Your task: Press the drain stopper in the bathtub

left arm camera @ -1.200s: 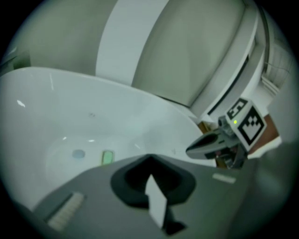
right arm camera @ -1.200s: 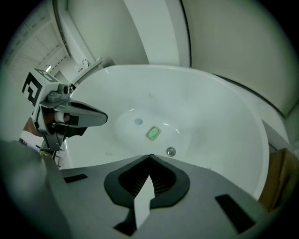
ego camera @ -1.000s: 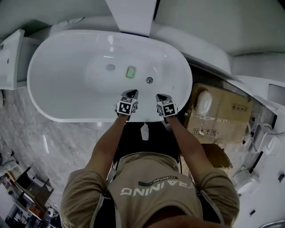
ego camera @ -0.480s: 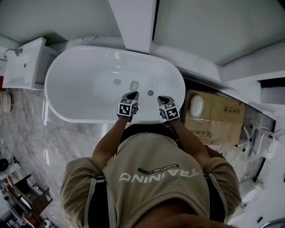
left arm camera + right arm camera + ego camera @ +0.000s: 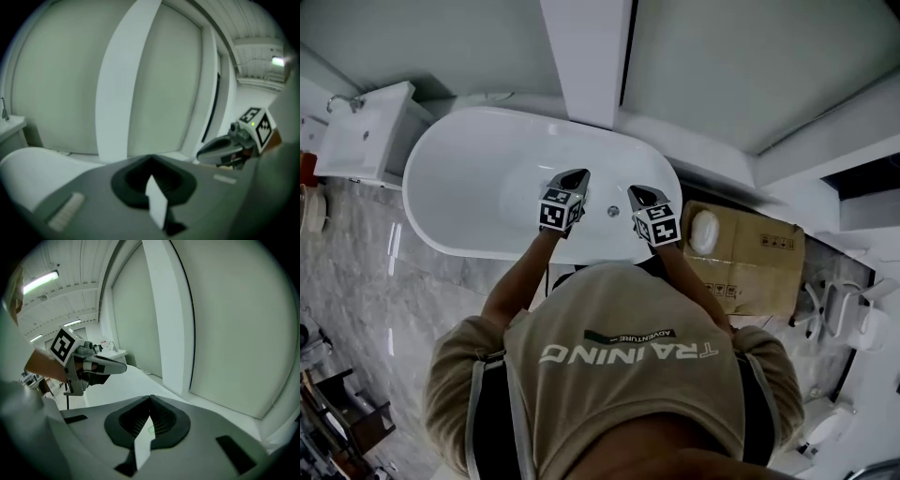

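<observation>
Approach step; pressing not begun; left gripper [image 5: 571, 178] and right gripper [image 5: 643, 195], jaws closed and empty, hover over the bathtub [image 5: 459, 187]; drain stopper unseen, probably under the left gripper, at 10 o'clock of the chrome fitting [image 5: 613, 211]; next, lower closed tips onto it.

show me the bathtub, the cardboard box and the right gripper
bathtub [image 5: 455, 178]: head view, bare inner wall, left end
cardboard box [image 5: 759, 258]: head view, top face
right gripper [image 5: 639, 193]: head view, between its fingertips

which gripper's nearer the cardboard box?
Right. The right gripper sits over the end of the bathtub beside the cardboard box; the left gripper is farther away, over the bathtub's middle.
</observation>
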A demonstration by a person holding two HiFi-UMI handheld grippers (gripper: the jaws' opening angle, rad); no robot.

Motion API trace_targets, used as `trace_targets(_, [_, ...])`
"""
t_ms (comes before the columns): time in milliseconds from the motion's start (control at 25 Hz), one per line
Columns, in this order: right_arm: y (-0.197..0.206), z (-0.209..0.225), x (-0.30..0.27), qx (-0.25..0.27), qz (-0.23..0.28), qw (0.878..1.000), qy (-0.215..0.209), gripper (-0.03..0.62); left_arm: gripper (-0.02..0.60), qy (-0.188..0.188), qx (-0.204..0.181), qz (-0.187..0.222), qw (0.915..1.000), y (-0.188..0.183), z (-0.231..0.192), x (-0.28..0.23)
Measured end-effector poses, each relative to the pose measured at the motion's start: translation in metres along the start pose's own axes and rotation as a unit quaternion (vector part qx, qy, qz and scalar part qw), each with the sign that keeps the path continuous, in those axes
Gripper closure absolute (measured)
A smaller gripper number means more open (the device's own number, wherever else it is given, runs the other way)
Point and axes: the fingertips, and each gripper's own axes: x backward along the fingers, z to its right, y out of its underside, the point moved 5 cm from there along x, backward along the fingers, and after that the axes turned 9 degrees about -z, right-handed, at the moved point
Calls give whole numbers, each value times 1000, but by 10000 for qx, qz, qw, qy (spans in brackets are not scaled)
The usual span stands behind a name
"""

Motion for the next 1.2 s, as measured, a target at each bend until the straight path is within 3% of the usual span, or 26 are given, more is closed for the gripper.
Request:
trace_targets(280, [-69, -5, 37, 440, 818, 9956, -143, 585, 580, -408, -143, 799, 9959, -54, -10, 38])
trace_targets(440, [-112, -6, 56, 433, 1385, 9892, -209, 585, 580, -461, 59, 1413, 9889, -95, -12, 53])
trace_targets(560, [-146, -12, 64, 507, 1748, 9833, -64, 585, 580, -498, -40, 1749, 9833, -128, -20, 74])
trace_targets(760, [-187, -13, 92, 811, 2187, 9723, 160, 585, 580, -604, -406, 1998, 9771, -174, -21, 98])
trace_targets(1000, [-226, -6, 124, 745, 2844, 9549, 421, 585, 580, -705, -773, 2212, 9696, -210, -22, 114])
trace_targets(1200, [-237, -2, 147, 737, 3242, 9396, 818, 585, 580, -457, -625, 2523, 9646, -232, -14, 137])
